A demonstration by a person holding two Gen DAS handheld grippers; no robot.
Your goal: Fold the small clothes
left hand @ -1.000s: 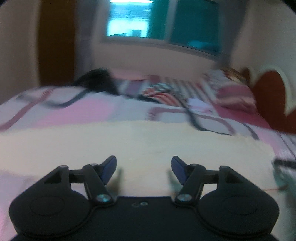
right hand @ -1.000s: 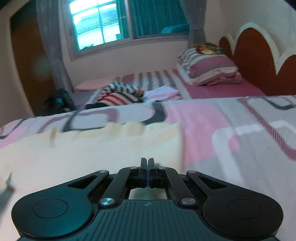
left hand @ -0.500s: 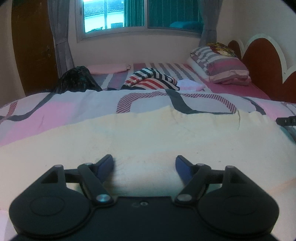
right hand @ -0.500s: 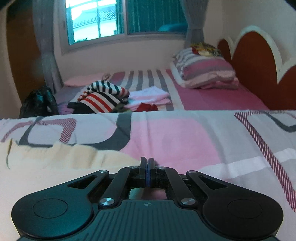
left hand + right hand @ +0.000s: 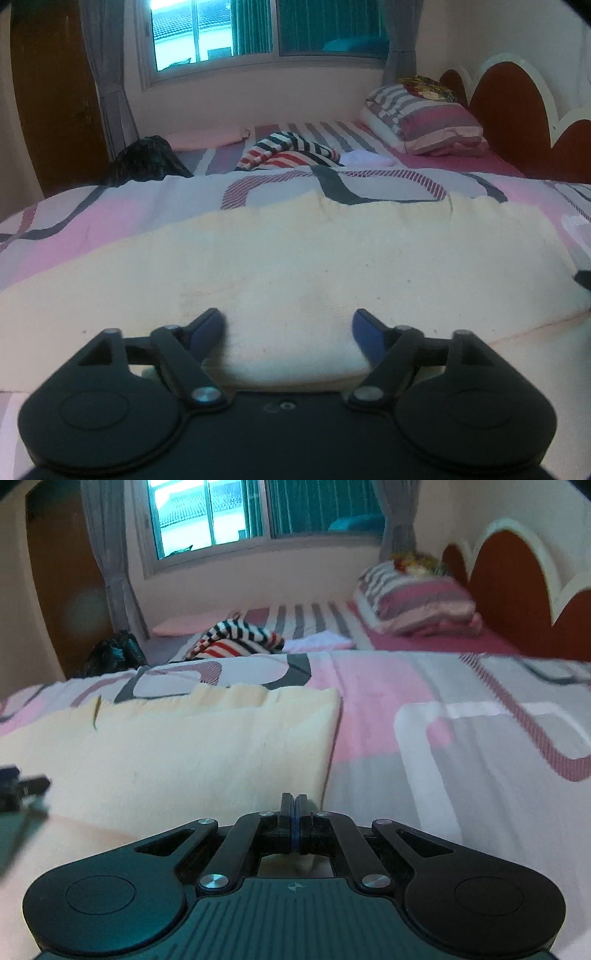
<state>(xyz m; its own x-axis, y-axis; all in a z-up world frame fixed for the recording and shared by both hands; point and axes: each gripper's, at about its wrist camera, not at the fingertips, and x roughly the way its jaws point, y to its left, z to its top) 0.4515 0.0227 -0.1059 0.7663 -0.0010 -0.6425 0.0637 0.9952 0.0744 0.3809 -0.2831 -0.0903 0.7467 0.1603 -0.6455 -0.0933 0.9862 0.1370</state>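
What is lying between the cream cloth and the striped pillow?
Only patterned bedcover, then plain pink sheet; the right wrist view shows it best, from cream cloth to striped pillow.

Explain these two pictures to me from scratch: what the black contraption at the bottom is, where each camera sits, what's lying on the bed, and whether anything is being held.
Each picture comes from a camera mounted on a hand-held pincer, looking along its two fingers. A person carries one in each hand; there is no robot arm. In the left-hand view, the left gripper has its jaws opening above a cream cloth spread on the patterned bedspread, gripping nothing. In the right-hand view, the right gripper is shut at that cloth's near corner; whether it pinches fabric cannot be seen. Farther back lie striped clothes and a pillow.
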